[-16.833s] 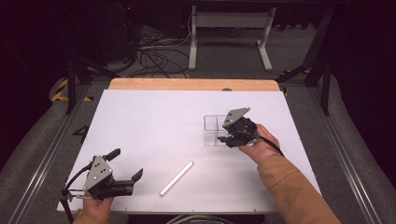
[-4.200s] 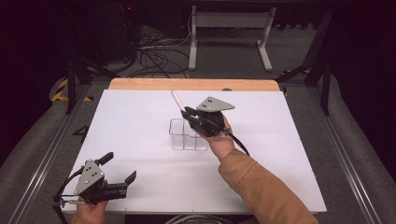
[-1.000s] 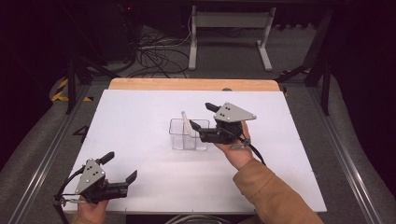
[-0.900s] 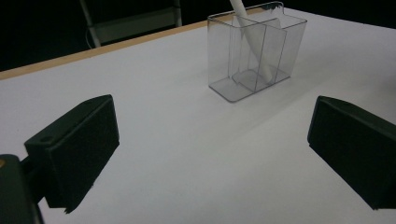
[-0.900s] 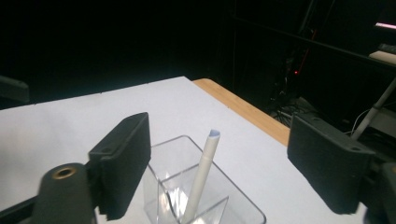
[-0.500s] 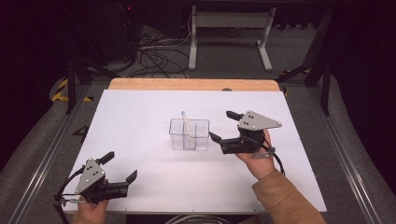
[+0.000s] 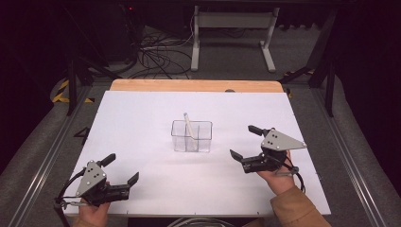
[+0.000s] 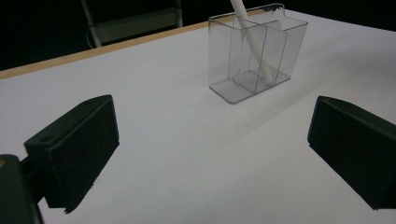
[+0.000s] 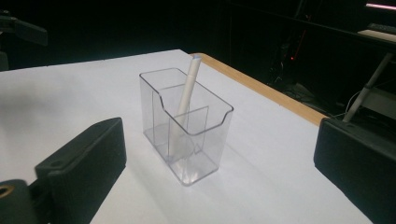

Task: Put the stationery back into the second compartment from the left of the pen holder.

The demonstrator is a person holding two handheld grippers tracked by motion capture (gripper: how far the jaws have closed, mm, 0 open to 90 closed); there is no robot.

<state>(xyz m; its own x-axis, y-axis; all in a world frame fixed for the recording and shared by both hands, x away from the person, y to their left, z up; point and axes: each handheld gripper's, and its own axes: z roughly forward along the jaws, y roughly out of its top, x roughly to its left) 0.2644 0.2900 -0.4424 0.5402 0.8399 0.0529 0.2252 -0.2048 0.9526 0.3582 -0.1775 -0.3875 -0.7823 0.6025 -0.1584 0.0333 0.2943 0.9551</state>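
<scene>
A clear plastic holder (image 7: 191, 137) with inner dividers stands upright in the middle of the white table cover (image 7: 142, 118). A white pen (image 7: 187, 124) leans inside it, its tip above the rim. My right gripper (image 7: 242, 142) is to the right of the holder and apart from it. Its jaws have just been opening and stand open with nothing between them. In the right gripper view the holder (image 9: 187, 126) and pen (image 9: 186, 100) lie ahead of the right gripper (image 9: 215, 172). My left gripper (image 7: 123, 169) rests open and empty at the near left corner, and its own view shows the holder (image 8: 257, 51) farther off.
The wooden table edge (image 7: 189, 85) runs along the far side. Beyond it are floor cables (image 7: 151, 52) and a metal stand (image 7: 231, 28). Metal rails run along both sides of the table.
My right gripper has drawn back from the holder to the right and toward the near edge, lower over the table. The pen stays in the holder. The left gripper has not moved.
</scene>
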